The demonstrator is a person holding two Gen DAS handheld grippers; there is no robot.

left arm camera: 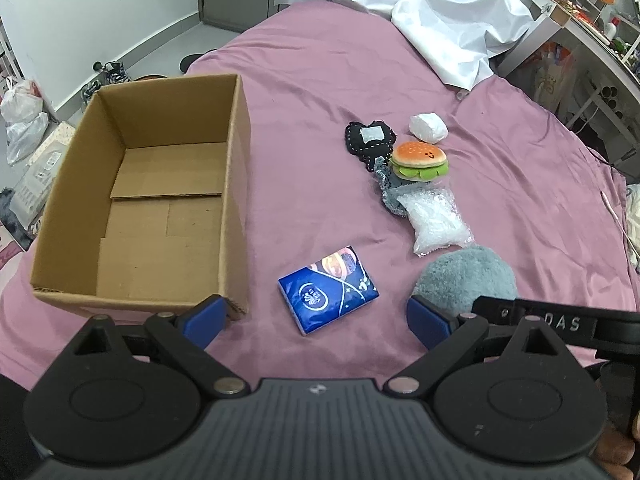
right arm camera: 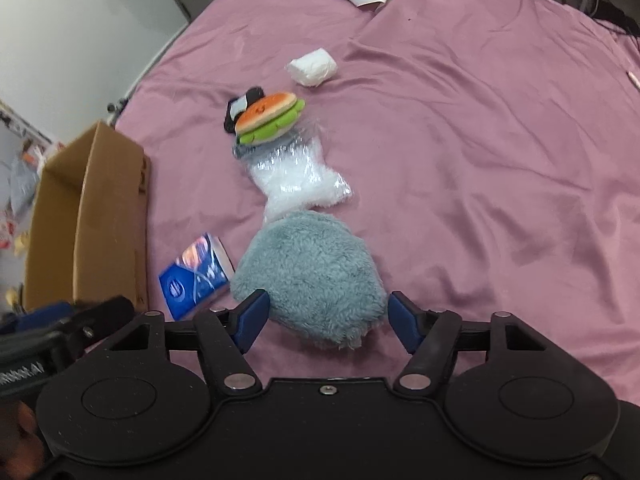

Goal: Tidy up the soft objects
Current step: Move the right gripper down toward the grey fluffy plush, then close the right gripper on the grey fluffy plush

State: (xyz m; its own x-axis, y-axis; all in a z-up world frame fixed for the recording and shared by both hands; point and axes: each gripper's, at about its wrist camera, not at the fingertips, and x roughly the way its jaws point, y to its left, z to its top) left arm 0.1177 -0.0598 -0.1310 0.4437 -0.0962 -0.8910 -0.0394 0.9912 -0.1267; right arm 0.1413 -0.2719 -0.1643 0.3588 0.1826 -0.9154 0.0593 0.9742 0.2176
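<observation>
Soft objects lie in a loose line on the pink bedsheet [left arm camera: 320,80], well away from its edges. Nearest is a round grey-blue fluffy plush cushion [right arm camera: 308,272]; the right gripper [right arm camera: 324,320] stands with its blue fingers [right arm camera: 252,316] spread wide, one on each side of the cushion, not squeezing it. The left gripper [left arm camera: 316,320] is also spread wide and holds nothing; just ahead of it lies a blue rectangular tissue pack [left arm camera: 328,290]. Beyond the cushion is a clear plastic bag of white filling [right arm camera: 298,178], then a small plush hamburger [right arm camera: 270,118] resting against a black stitched fabric piece [left arm camera: 368,140]. Farthest is a white wrapped bundle [right arm camera: 312,66]. An open brown cardboard box [left arm camera: 236,184] stands near the left edge of the bed.
</observation>
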